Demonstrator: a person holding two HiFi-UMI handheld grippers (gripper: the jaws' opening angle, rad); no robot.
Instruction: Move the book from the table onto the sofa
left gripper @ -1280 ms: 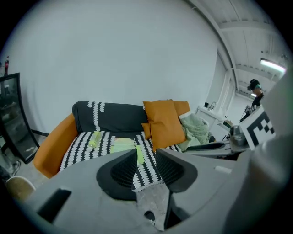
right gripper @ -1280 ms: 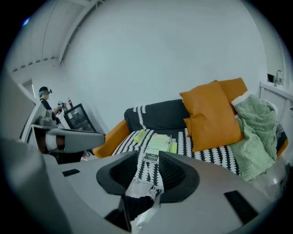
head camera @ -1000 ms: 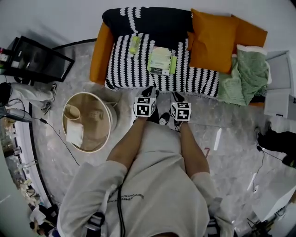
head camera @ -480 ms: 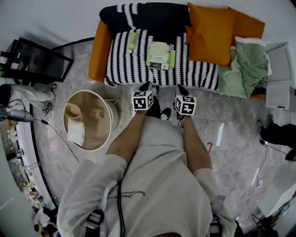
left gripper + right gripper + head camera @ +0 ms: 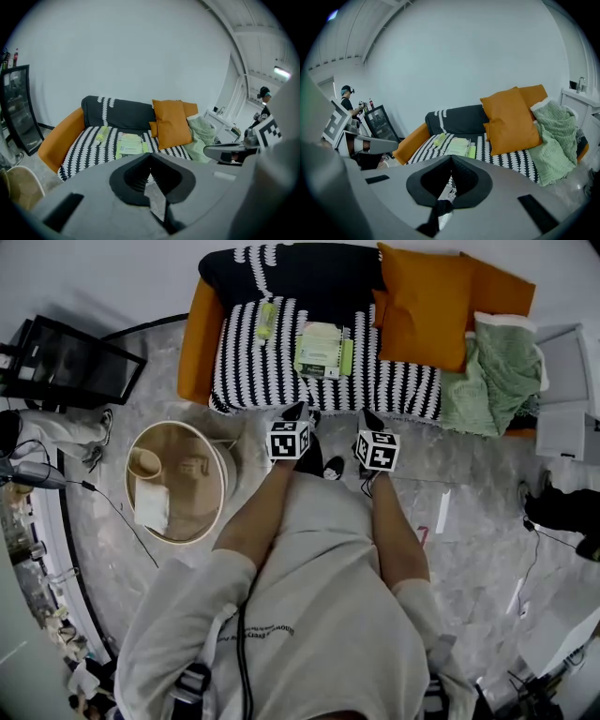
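Green book (image 5: 321, 350) on orange sofa (image 5: 200, 343)

Orange sofa (image 5: 201, 345); black-white striped throw (image 5: 251, 382); pale-green book (image 5: 319, 349).

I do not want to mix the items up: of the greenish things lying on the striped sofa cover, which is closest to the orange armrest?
The small narrow yellow-green object, alone near the armrest; the wide flat book lies toward the orange cushion.

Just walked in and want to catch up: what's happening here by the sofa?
A person stands facing the sofa, tongs in each hand. The left tongs and right tongs are both shut and empty. The book lies flat on the sofa's striped cover, so the move looks done.
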